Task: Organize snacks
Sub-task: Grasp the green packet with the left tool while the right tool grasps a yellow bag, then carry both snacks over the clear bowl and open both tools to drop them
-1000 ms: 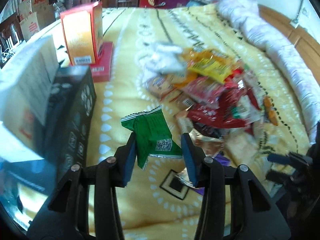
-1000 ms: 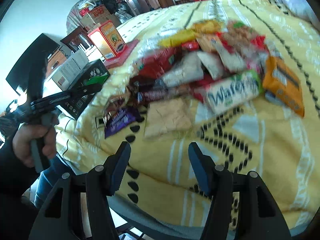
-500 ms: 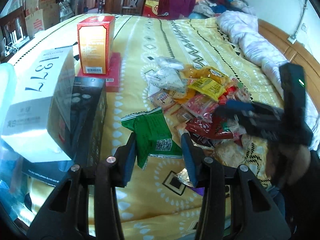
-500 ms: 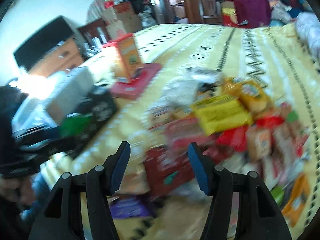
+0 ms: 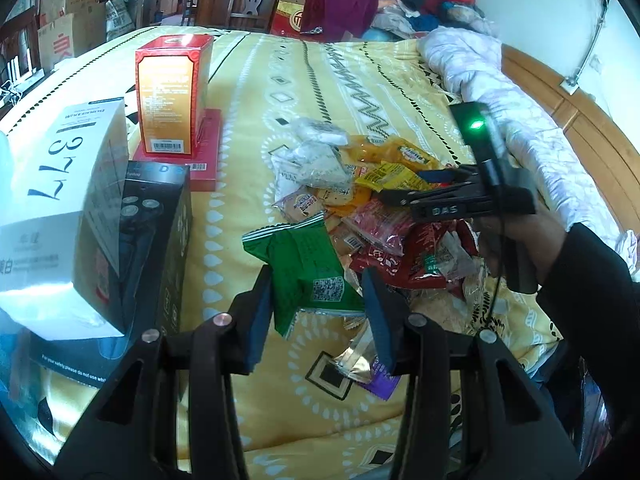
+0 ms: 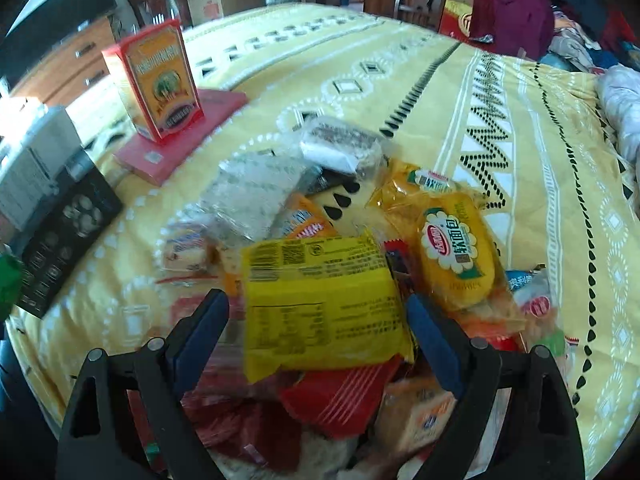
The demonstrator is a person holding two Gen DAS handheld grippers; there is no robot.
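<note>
Over the snack pile [image 6: 360,360], lower your just-widened, empty right gripper [image 6: 318,332] squarely around the yellow packet [image 6: 320,308] (left gripper [image 5: 316,312] clamps the green packet [image 5: 308,272]).

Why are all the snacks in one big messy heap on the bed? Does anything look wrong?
The snack packets lie jumbled on top of each other on the yellow bedspread, not sorted. One green packet is lifted away, pinched in the left gripper. Nothing looks torn or spilled.

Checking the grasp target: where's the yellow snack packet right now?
Right wrist view, centre: the yellow snack packet lies on top of the snack pile, between the open right gripper fingers, left of the yellow bread pack.
</note>
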